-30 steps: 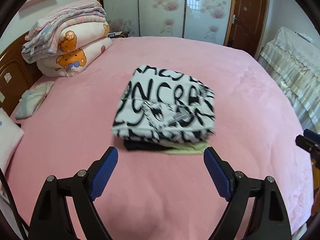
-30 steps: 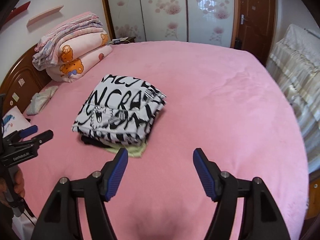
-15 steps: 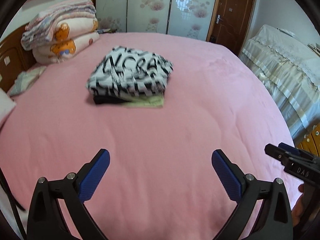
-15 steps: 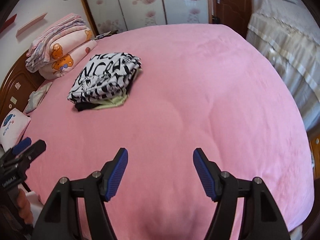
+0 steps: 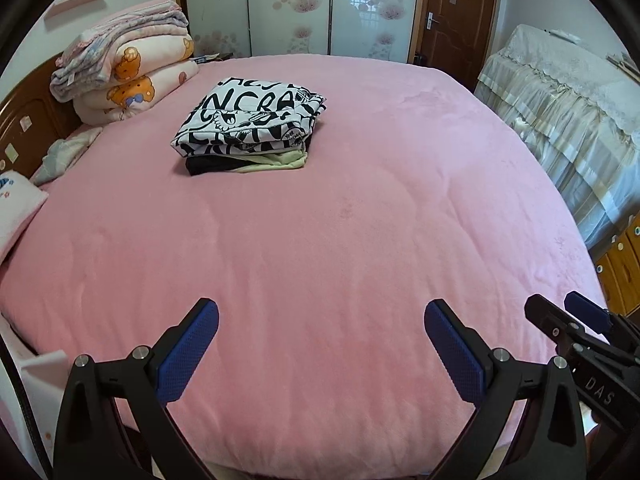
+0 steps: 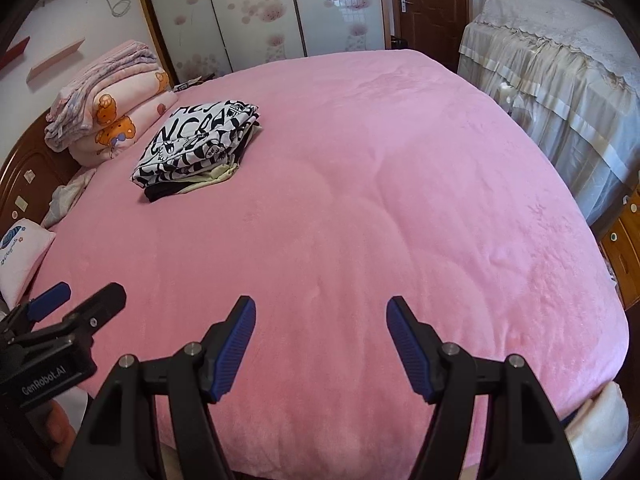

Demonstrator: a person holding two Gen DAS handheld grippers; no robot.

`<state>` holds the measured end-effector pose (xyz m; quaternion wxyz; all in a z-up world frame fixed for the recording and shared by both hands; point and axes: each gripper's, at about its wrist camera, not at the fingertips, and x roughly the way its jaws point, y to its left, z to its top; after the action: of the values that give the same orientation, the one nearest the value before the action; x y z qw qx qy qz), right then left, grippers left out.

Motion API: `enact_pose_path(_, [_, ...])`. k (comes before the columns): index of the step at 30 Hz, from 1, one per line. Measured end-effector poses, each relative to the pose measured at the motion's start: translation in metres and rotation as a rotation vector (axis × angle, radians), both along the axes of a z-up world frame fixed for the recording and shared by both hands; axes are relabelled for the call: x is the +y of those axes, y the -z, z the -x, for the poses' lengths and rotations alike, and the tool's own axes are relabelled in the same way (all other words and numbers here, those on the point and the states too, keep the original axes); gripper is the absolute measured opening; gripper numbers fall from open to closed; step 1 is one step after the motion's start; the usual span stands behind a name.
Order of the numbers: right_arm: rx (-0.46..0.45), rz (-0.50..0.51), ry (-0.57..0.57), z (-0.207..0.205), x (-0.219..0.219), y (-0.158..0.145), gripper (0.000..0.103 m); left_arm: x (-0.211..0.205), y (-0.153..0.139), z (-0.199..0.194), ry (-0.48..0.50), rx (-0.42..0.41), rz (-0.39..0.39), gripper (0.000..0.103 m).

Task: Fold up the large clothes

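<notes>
Clothes stack [image 5: 248, 130] lies folded on the pink bed [image 5: 320, 248], toward the headboard side, long axis running left to right, black-and-white printed garment [image 6: 198, 142] uppermost. Left tongs [image 5: 320, 354] and right tongs [image 6: 320, 346] both spread wide, grasping nothing, well apart from it.

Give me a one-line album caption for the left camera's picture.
Open left gripper over a pink bed, folded clothes stacked beyond, right gripper at the edge.
</notes>
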<state>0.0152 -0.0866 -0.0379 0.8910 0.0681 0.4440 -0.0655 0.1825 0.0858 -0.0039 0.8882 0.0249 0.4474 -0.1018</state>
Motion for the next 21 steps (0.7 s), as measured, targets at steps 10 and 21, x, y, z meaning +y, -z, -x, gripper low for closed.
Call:
enact_pose_path(10, [-0.07,0.021,-0.02,0.019,0.01,-0.026,0.077,0.001,-0.018,0.024,-0.018,0.0,0.017,0.102])
enact_pose_path(21, [-0.08,0.027,-0.019,0.026,0.014,-0.031,0.077,0.002,-0.019,0.026,-0.013,0.004,0.04,0.102])
